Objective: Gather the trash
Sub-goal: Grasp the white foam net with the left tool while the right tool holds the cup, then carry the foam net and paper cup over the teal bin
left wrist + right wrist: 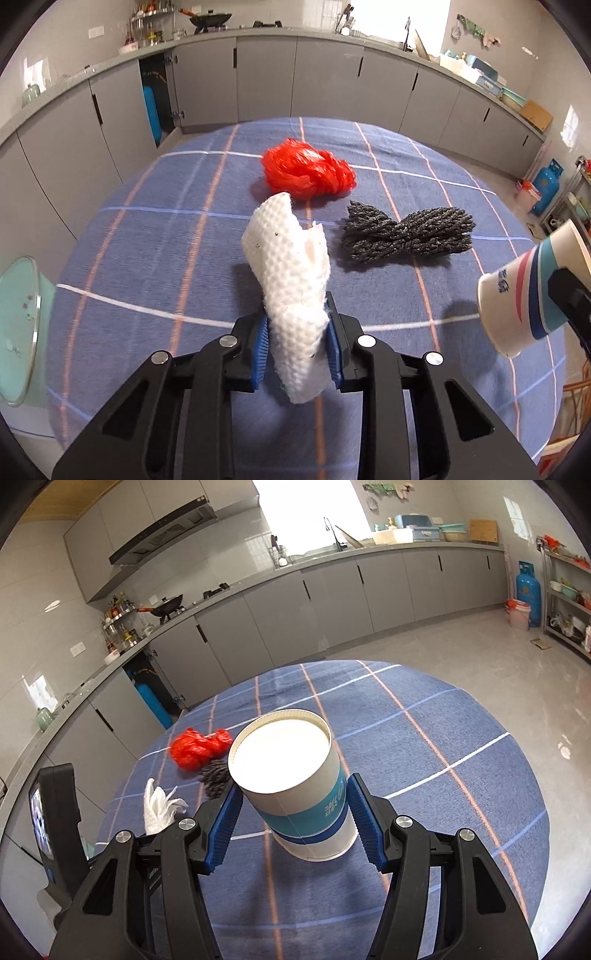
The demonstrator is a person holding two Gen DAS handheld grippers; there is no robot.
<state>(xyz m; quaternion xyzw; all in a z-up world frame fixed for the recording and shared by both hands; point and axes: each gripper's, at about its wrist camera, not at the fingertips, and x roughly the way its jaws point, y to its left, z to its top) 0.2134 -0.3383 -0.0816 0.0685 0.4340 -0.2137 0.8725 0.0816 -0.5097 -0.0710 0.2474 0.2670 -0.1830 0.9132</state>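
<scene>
My left gripper (297, 310) is shut on a crumpled white paper towel (291, 258), whose upper end sticks out past the blue pads. A red plastic bag (306, 173) and a dark grey rope bundle (406, 232) lie on the blue plaid tablecloth (147, 240) just beyond it. My right gripper (293, 797) is shut on a white paper cup with blue and red stripes (306, 812), tilted with its empty mouth toward the camera. The cup (524, 295) also shows at the right edge of the left wrist view. The right wrist view has the towel (159, 806), bag (199, 747) and rope (216, 777) to the cup's left.
A pale green pot with a glass lid (18, 332) stands at the table's left edge. Grey kitchen cabinets (325, 81) run behind the round table, one door open on a blue cylinder (151, 110). A blue gas bottle (528, 590) and a shelf rack stand at the far right.
</scene>
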